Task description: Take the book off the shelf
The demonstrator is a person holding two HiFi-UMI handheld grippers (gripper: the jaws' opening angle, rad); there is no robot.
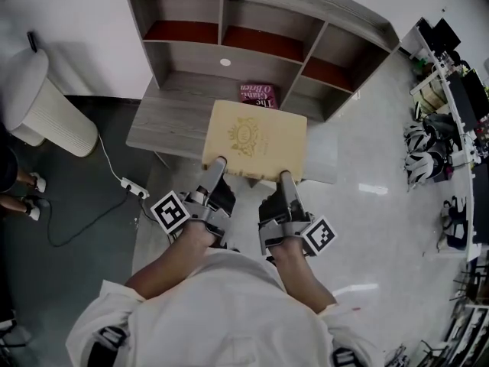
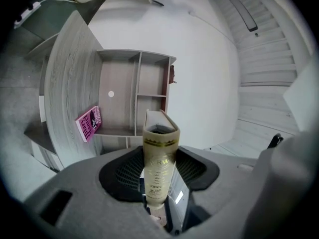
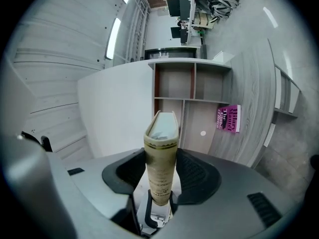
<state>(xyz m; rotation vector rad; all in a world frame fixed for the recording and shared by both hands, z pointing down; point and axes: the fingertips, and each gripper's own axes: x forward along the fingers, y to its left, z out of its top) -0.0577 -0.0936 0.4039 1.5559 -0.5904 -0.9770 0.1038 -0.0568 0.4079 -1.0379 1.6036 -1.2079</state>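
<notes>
Left tongs (image 1: 217,165): clamped on tan book (image 1: 256,138).
Right tongs (image 1: 286,177): clamped likewise.
Risk: edge-only grip; book may droop, slip.

book (image 1: 254,140) — matt cover, gilt print | shelf (image 1: 179,105) — matt woodgrain | floor (image 1: 367,212) glossy

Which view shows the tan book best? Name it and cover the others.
Head view: the tan book shows its whole cover and gold emblem. Both gripper views show only its spine, clamped between the jaws.
</notes>
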